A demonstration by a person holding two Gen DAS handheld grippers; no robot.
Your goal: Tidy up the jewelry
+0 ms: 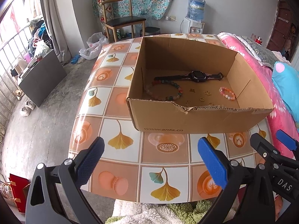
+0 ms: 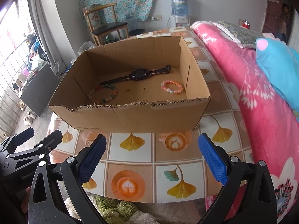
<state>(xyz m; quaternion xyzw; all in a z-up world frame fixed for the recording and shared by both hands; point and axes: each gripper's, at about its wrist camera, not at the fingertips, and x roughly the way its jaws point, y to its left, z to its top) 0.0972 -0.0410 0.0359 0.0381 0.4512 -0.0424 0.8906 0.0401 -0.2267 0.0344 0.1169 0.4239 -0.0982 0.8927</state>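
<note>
Left claw (image 1: 150, 160) and right claw (image 2: 152, 159) are held with jaws spread wide, nothing gripped, above the near edge of the tiled surface (image 2: 130, 160). Just ahead, the cardboard box (image 2: 130, 117) is seen containing a watch (image 2: 137, 74), two bead bracelets and small gold rings.

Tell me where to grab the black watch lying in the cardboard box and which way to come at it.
Pinch the strap just beside the case of the black watch, coming straight down from above. It lies flat along the back wall of the cardboard box, so the walls block a side approach, and the narrow strap should suit the right gripper.
</note>
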